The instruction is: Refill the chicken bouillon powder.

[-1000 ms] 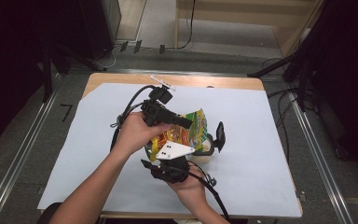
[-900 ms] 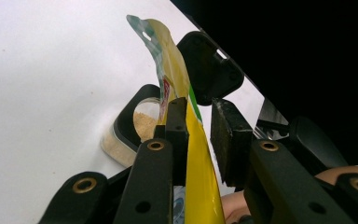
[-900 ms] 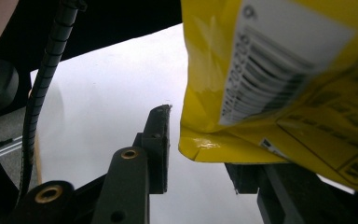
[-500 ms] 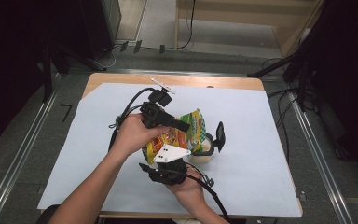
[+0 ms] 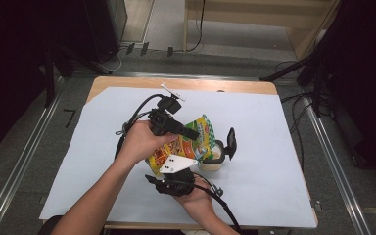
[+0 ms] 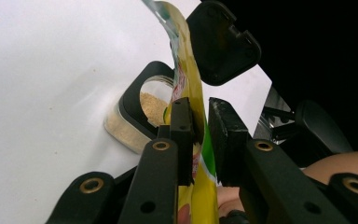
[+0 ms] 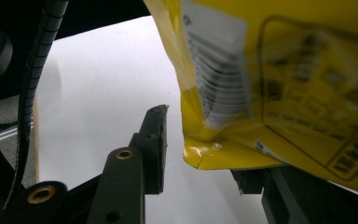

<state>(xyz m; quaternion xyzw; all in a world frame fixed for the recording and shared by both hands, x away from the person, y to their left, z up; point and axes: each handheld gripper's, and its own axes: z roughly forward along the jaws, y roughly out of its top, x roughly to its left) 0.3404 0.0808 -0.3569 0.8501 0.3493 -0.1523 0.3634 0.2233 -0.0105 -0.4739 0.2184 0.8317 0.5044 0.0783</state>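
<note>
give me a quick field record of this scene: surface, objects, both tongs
surface: table under a white sheet
pouch: yellow pouch held above the sheet, tilted over the jar
jar: small clear jar, black flip lid open, tan granules inside
left tongs: shut on the pouch's edge
right tongs: open, pouch's bottom corner between the jaws, not pinched

You are looking at print that is staying too blurred to read — the yellow pouch (image 7: 279, 84) is carrying a white panel of small lines and a boxed block of text. On its colourful front (image 5: 186, 142) nothing is coming through legibly either.
</note>
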